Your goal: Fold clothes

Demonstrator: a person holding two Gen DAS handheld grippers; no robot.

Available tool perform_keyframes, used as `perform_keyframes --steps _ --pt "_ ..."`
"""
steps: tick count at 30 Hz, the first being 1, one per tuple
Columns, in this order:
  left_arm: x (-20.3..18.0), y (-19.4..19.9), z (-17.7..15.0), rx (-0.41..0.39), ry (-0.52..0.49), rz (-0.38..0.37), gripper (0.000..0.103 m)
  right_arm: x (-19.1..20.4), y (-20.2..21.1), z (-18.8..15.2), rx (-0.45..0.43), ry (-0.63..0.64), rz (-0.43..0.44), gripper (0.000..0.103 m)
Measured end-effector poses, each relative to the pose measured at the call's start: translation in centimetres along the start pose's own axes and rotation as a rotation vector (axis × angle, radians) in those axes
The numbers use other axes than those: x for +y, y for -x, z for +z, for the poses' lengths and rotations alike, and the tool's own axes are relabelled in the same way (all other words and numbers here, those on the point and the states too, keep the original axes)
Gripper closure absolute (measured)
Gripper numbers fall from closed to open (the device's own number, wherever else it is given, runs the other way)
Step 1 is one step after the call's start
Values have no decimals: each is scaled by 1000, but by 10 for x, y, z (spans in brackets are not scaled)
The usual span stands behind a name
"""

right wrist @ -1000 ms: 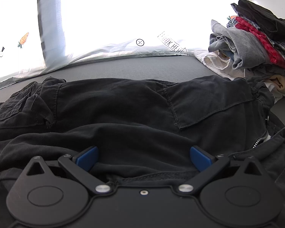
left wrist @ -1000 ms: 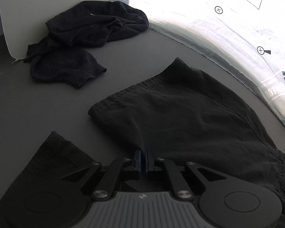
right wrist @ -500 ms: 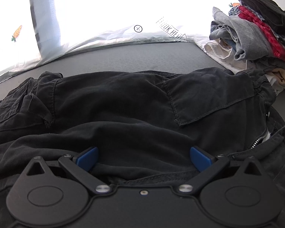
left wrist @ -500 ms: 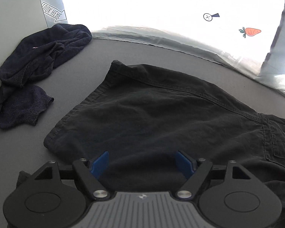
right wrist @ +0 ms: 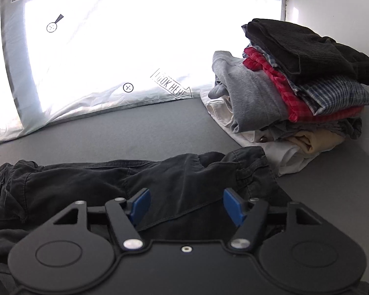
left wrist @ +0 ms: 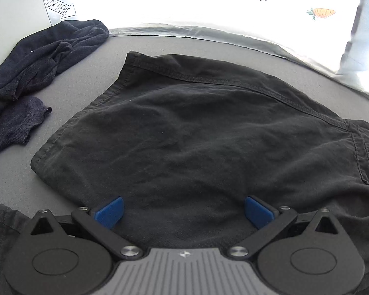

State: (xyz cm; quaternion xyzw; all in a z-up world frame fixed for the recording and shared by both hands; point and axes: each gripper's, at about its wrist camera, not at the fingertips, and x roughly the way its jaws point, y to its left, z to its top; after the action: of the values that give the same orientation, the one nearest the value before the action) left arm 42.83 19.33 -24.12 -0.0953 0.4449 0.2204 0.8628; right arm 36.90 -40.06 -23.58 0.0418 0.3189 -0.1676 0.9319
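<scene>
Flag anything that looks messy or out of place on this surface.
The dark knit garment lies crumpled at the far left, unfolded. The black shorts are bunched at the waistband. The folded stack leans unevenly.

- left gripper [left wrist: 183,211]: bottom centre of the left wrist frame, pitched down. Jaws opening, blue pads [left wrist: 110,212] now spread wide toward lower left and lower right, nothing pinched between them.
- right gripper [right wrist: 186,206]: bottom centre of the right wrist frame, tilted down less steeply. Jaws closing, blue pads [right wrist: 234,206] at a mid gap, not clamped on anything.
- no hand, sleeve or arm visible in either frame.
</scene>
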Motion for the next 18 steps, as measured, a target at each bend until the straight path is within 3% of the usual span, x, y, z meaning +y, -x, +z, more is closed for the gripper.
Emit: perform_keyframes --steps 3,6,9,11,13,14,18 --pt "-1 1 -2 -20 12 11 0 -27 -20 16 -5 -14 -74 44" --pt "-3 1 -5 -41 28 24 0 -48 -47 26 21 -61 -92 40" --pt "-3 1 -5 -48 35 29 0 -61 -74 33 68 -102 -31 32" --pt "-3 1 -5 -47 37 30 0 -64 -91 35 129 -109 68 33" --pt "-4 1 -5 -49 41 34 0 -63 -110 34 197 -111 106 72" --pt "-4 1 -5 -50 43 35 0 -63 -112 35 189 -108 97 87" --pt "-4 1 -5 -49 45 36 0 -77 -112 49 68 -133 -39 88"
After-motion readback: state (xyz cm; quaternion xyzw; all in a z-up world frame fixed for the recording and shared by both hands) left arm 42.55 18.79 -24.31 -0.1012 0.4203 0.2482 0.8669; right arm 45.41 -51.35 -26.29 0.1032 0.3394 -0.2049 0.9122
